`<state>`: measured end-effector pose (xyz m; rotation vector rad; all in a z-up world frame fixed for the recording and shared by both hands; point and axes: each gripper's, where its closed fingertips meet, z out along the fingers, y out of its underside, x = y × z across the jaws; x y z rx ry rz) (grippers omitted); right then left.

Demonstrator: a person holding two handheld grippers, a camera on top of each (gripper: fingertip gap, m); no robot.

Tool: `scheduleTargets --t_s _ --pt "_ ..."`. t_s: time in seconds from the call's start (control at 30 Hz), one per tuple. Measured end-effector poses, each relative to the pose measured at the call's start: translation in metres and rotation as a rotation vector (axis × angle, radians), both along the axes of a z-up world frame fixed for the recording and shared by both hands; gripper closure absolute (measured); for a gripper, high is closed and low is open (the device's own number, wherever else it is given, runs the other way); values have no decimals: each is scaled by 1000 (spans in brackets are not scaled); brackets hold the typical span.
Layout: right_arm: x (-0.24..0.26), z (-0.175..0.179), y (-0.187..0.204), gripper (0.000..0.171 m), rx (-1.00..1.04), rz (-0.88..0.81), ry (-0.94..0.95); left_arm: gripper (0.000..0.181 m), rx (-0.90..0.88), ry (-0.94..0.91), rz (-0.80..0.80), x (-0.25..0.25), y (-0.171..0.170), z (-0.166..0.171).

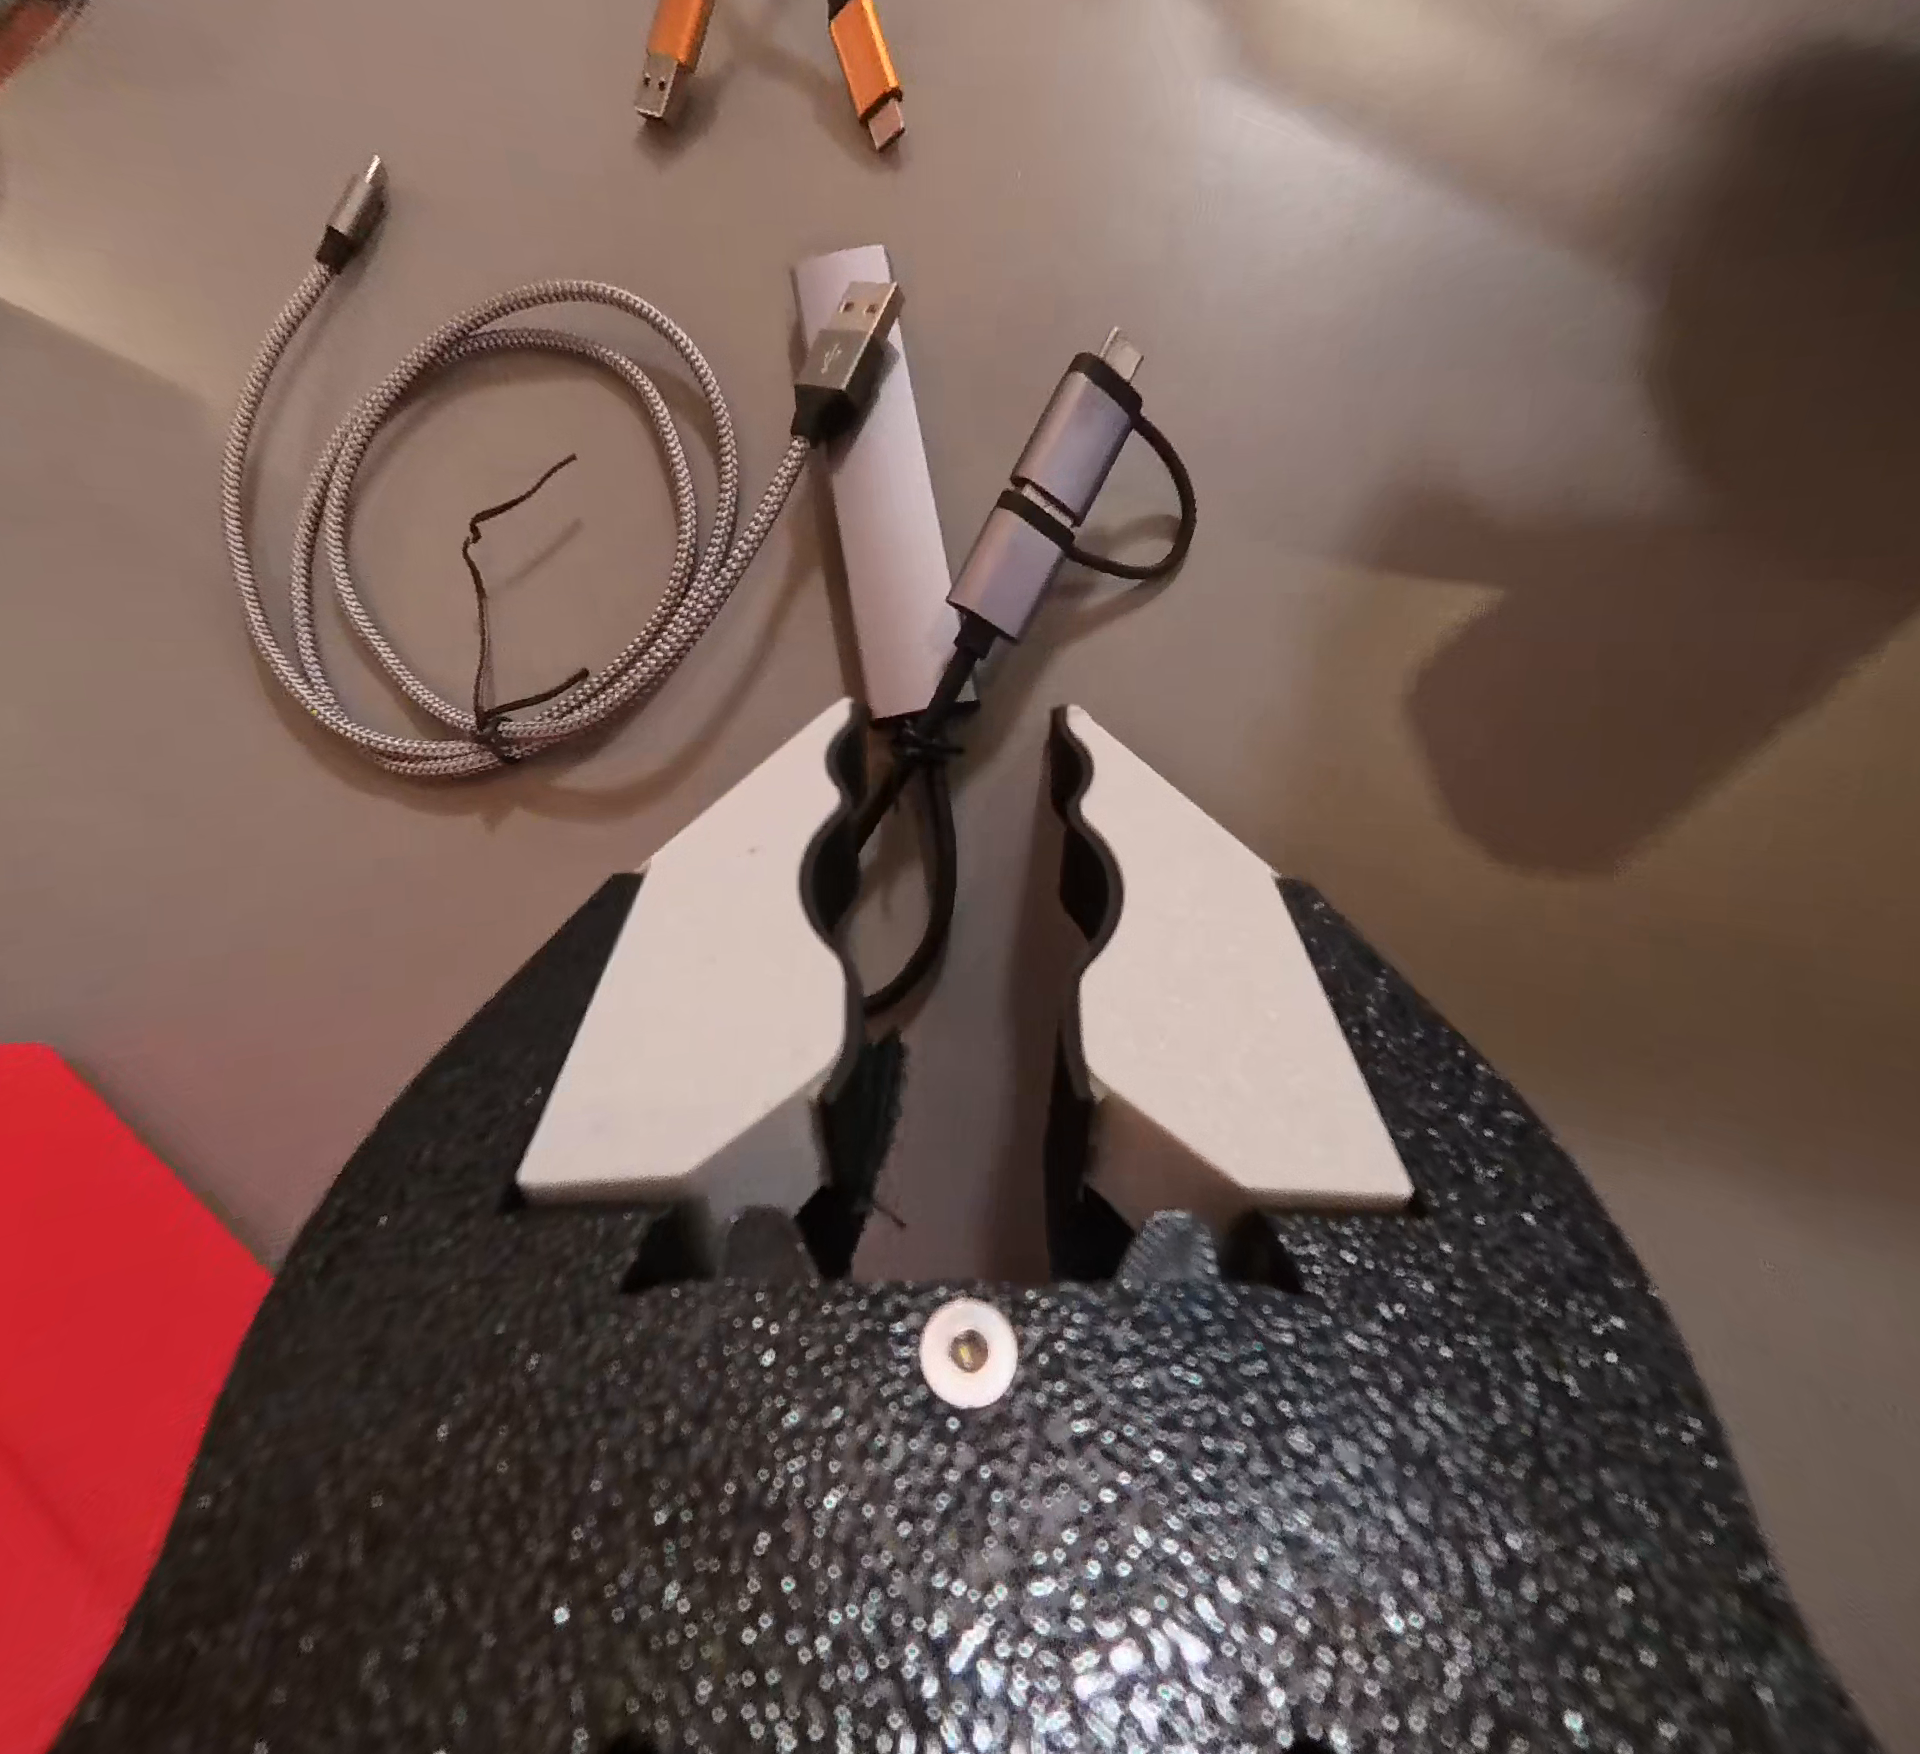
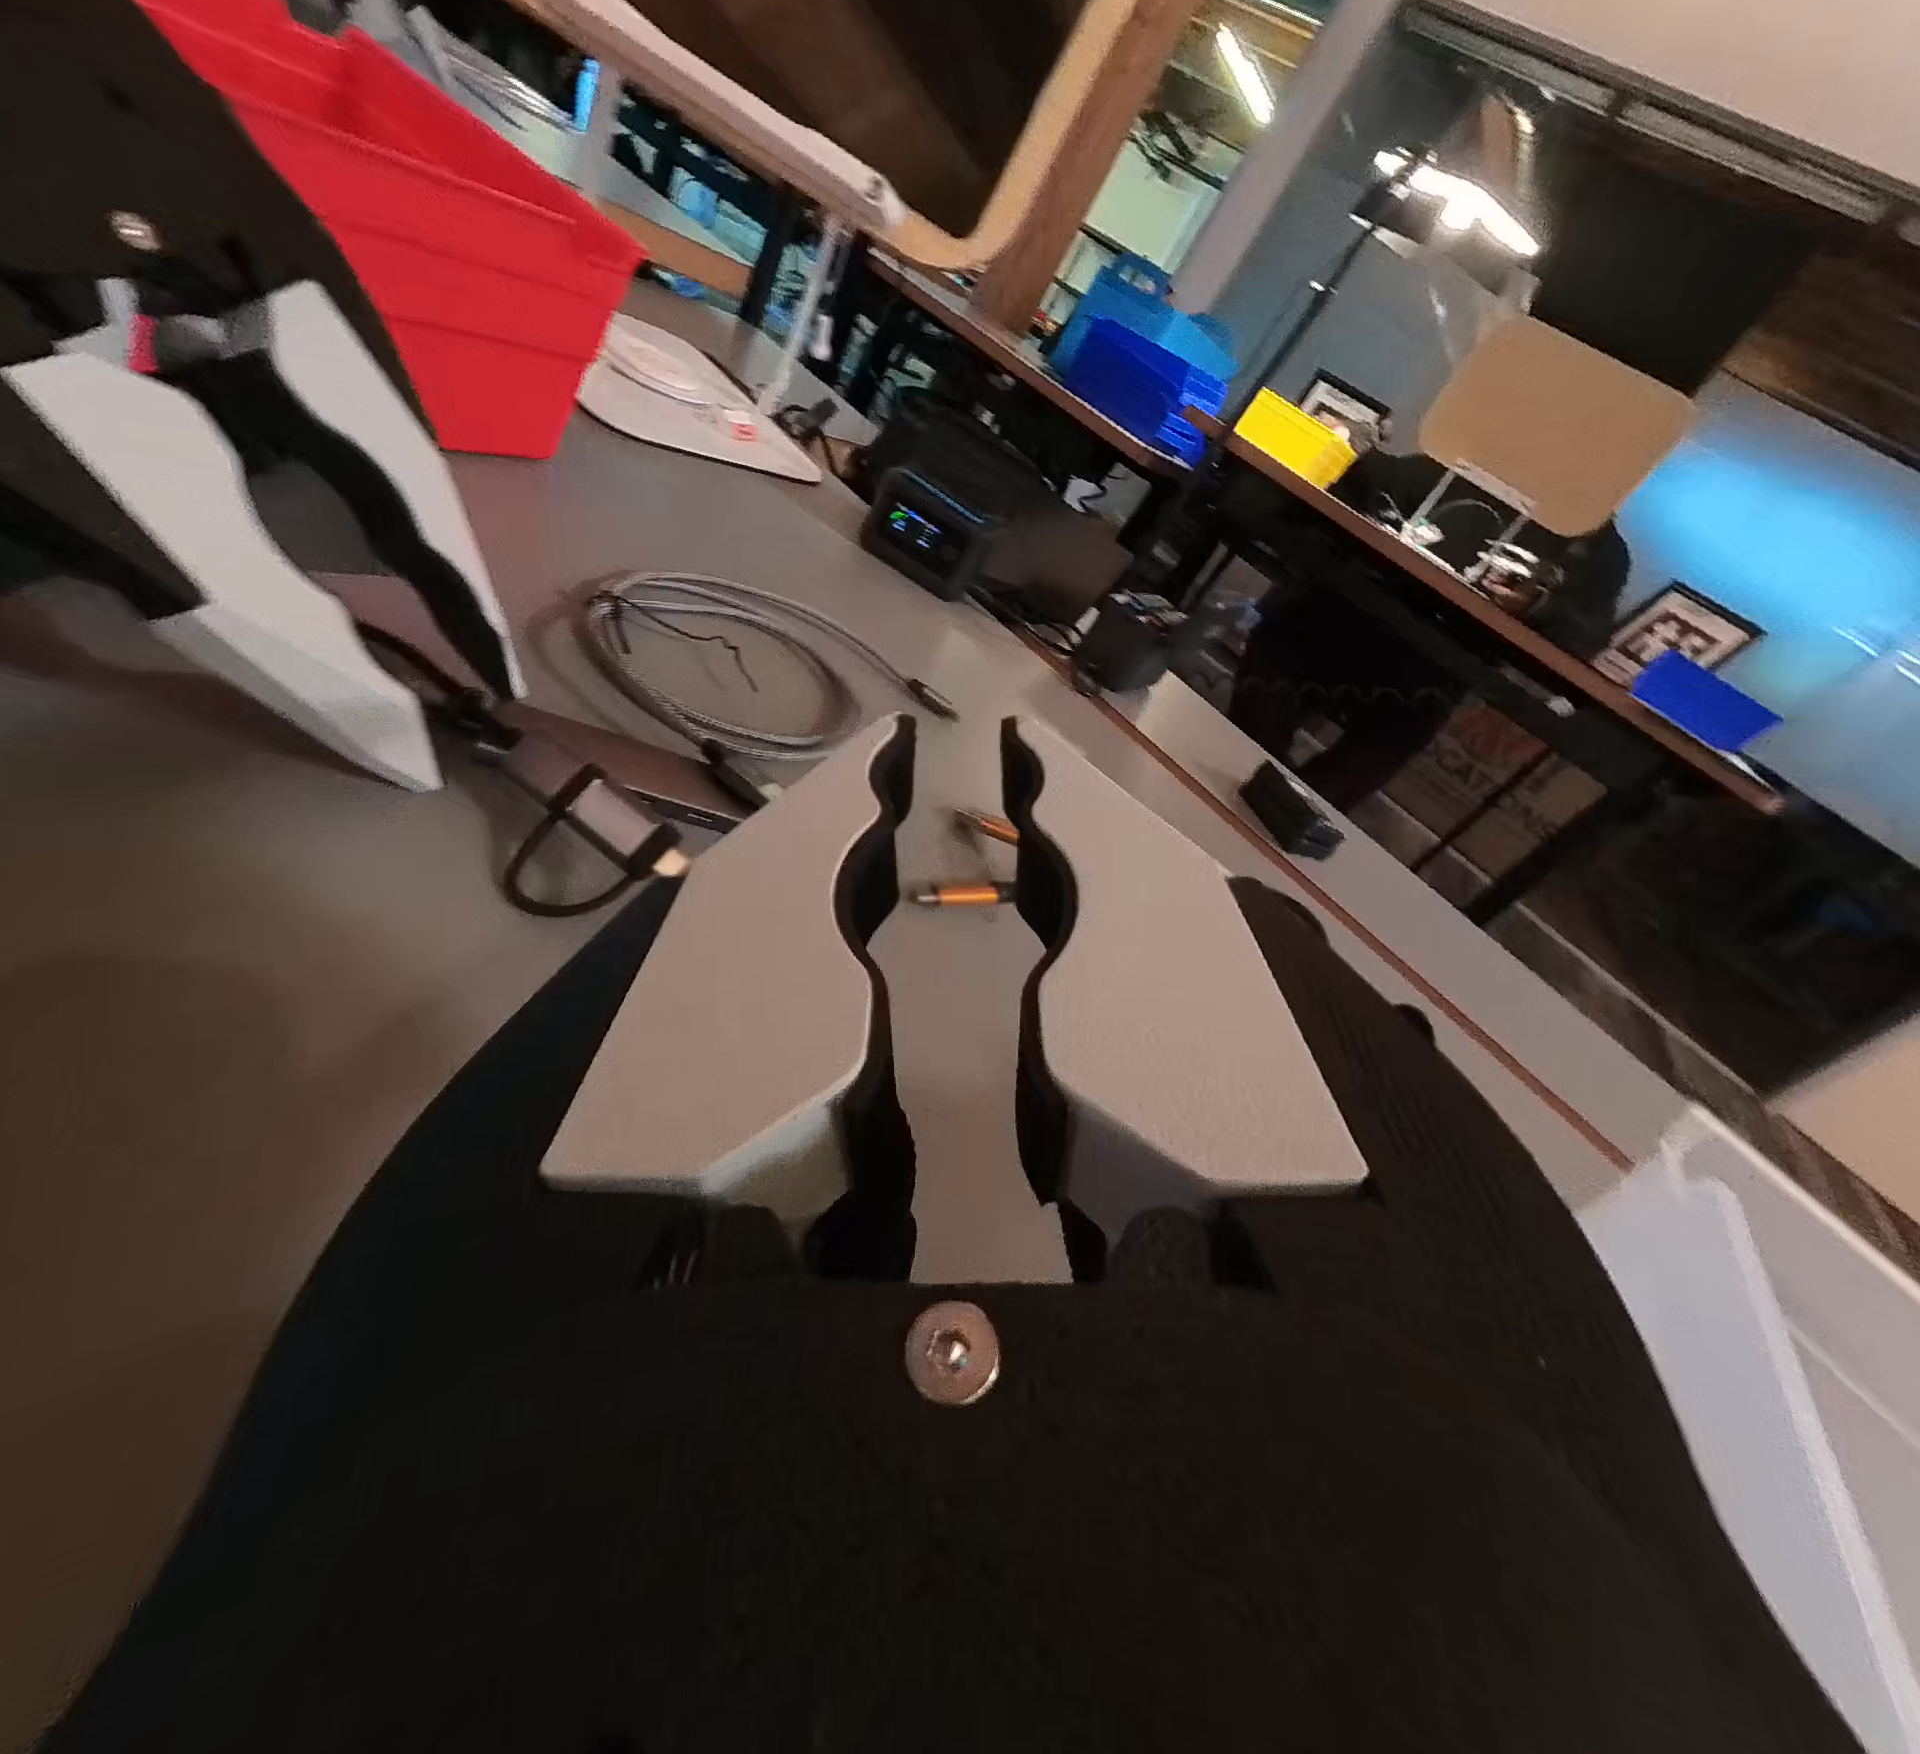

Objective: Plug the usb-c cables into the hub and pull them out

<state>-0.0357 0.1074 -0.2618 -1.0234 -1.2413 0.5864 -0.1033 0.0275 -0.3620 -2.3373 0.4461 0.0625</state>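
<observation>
- The left gripper (image 1: 956, 728) is open above the grey hub (image 1: 883, 478) on the table (image 1: 1299, 354).
- The right gripper (image 2: 958, 736) is open, holding nothing; orange plugs (image 2: 956, 894) lie ahead.

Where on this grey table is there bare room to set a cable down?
Bare tabletop lies right of the grey hub's two-headed plug and the orange-tipped cable ends. It is crowded left of there: the coiled grey braided cable, flat grey hub, and open left gripper over its black lead.
</observation>
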Motion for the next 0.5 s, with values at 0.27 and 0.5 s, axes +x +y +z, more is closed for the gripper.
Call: scheduleTargets --t_s 0.27,0.5 --pt "-15 -19 -40 152 96 190 -120 166 -17 68 -15 -3 -2 1" --pt "-22 -42 -81 141 246 349 -257 169 -52 4 13 8 -15 8"
